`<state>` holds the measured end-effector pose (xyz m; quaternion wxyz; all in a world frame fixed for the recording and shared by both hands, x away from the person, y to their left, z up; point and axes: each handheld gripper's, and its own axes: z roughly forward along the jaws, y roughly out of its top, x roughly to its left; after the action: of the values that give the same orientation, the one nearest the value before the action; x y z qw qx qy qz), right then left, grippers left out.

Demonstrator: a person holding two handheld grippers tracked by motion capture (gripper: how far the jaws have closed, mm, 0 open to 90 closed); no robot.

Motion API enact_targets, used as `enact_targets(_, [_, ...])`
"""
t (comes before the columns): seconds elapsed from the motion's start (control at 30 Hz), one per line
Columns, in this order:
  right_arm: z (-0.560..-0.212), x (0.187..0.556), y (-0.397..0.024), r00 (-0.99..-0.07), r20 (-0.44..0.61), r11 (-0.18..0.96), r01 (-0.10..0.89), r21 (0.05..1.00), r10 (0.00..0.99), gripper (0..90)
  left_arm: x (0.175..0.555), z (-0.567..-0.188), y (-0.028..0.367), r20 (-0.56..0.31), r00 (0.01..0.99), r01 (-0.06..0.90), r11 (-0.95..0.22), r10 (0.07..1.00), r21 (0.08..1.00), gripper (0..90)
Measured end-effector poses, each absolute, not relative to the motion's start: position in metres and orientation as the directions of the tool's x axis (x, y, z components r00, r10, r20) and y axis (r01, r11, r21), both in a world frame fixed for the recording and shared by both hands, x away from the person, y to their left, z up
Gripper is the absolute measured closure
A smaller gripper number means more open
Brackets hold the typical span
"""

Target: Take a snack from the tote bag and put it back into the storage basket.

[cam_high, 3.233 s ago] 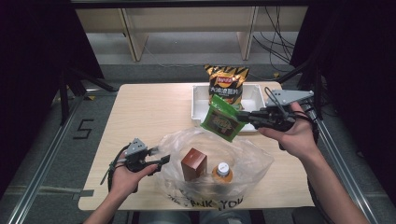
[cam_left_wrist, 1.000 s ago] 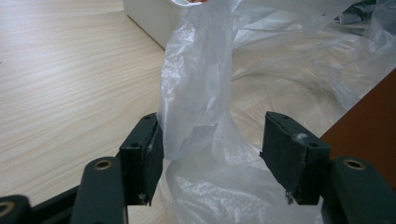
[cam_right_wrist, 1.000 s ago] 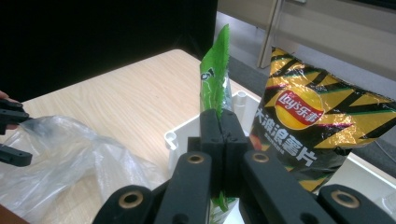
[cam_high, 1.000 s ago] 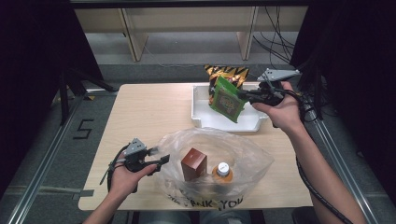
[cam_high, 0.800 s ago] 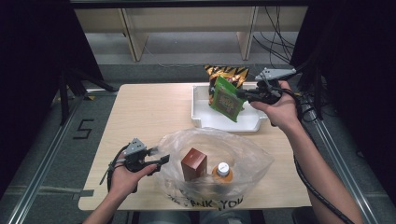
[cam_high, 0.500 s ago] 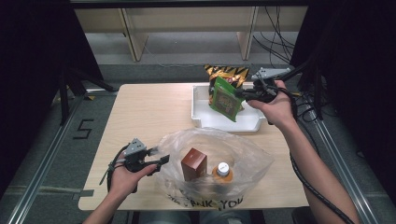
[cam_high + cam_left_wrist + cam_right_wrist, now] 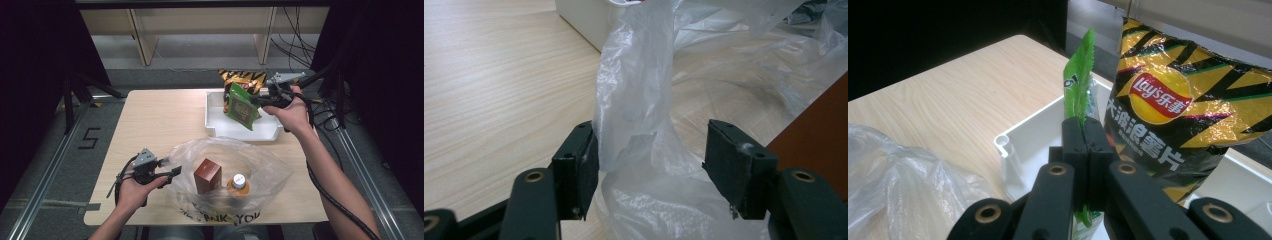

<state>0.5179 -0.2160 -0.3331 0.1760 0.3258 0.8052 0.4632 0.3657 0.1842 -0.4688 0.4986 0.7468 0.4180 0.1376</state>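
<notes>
Green snack packet [image 7: 241, 106] hangs from the right tongs [image 7: 256, 102] over the white tray [image 7: 220, 131] at the far right of the bench [image 7: 155, 120], its lower edge down near the tray floor, just beside the black-and-yellow crisp bag [image 7: 245, 79] that leans at the tray's back wall. In the right gripper view the jaws are pinched fully together on the packet's flat sealed edge [image 7: 1079, 95], which stands upright between them.

I judge it light and soft: a thin foil pouch with air and brittle contents, so it swings freely and would crush under a squeeze on its belly. The crimped seam is the right place to hold it, being flat, stiff and not slippery under the pads.

The left tongs [image 7: 170, 173] rest low at the near left, jaws standing apart with a fold of the clear plastic bag [image 7: 639, 100] between them; the film looks loose there, touching one pad at most. That bag holds a brown box [image 7: 207, 175] and a bottle [image 7: 238, 184].
</notes>
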Motion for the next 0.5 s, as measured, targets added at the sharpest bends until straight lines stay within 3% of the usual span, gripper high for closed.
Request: enact_targets(0.5, [-0.346, 0.532, -0.212, -0.716, 0.013, 0.363, 0.369, 0.856, 0.698, 90.0, 0.366, -0.469, 0.184, -0.213, 0.615, 0.488, -0.154, 0.759, 0.859, 38.7])
